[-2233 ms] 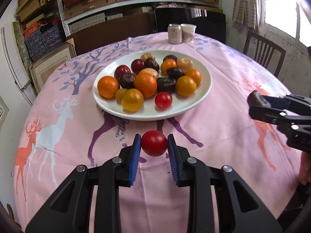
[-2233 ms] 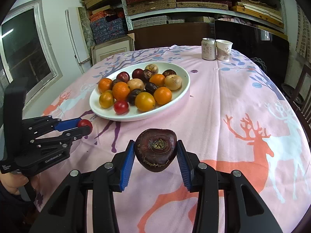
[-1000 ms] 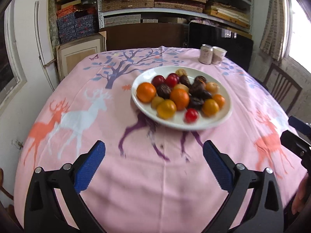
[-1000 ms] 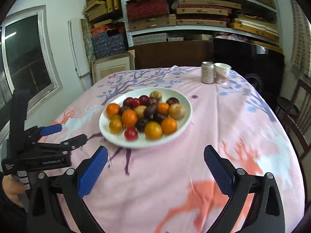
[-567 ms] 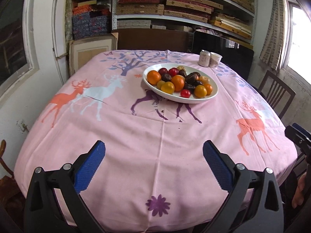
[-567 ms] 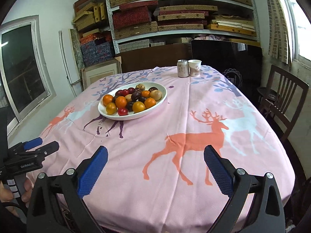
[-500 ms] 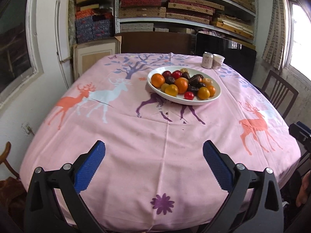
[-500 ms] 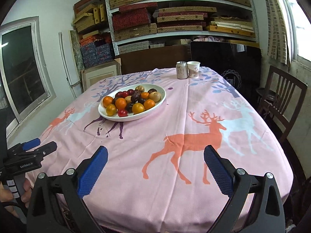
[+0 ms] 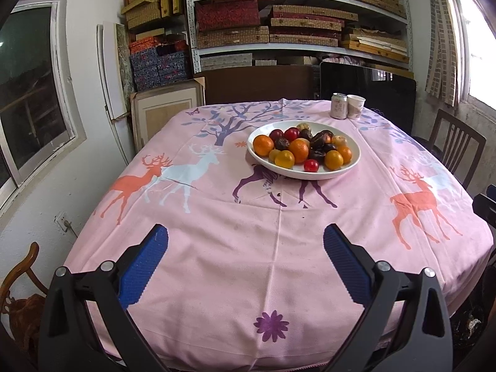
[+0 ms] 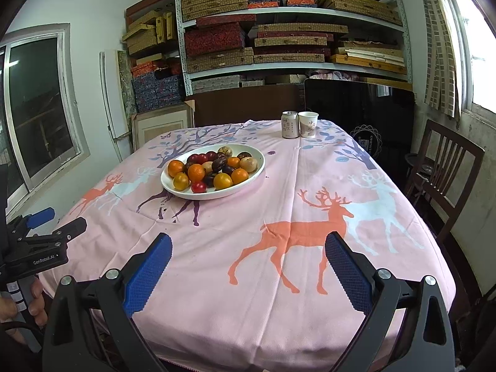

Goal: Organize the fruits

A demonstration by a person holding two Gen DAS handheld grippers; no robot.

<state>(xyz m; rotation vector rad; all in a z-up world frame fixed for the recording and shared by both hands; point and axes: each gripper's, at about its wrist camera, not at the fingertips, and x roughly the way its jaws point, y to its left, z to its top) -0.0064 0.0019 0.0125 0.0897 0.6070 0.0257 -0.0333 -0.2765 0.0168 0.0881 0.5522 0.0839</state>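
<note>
Only the right wrist view shows the left hand-held gripper (image 10: 46, 226) from outside, at the table's (image 10: 279, 248) near left edge. Both it and the right hand-held gripper (image 10: 248, 266) gape wide, empty. The far white plate (image 9: 350, 167) holds all the fruits (image 9: 299, 150).

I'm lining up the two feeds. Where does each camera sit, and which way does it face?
Left wrist: on the left gripper, at the table's near edge, facing the fruit plate; its open blue fingers show.
Right wrist: on the right gripper, further right, facing likewise; the left gripper and holding hand show.
Shared: plate, can, cup, shelves.
</note>
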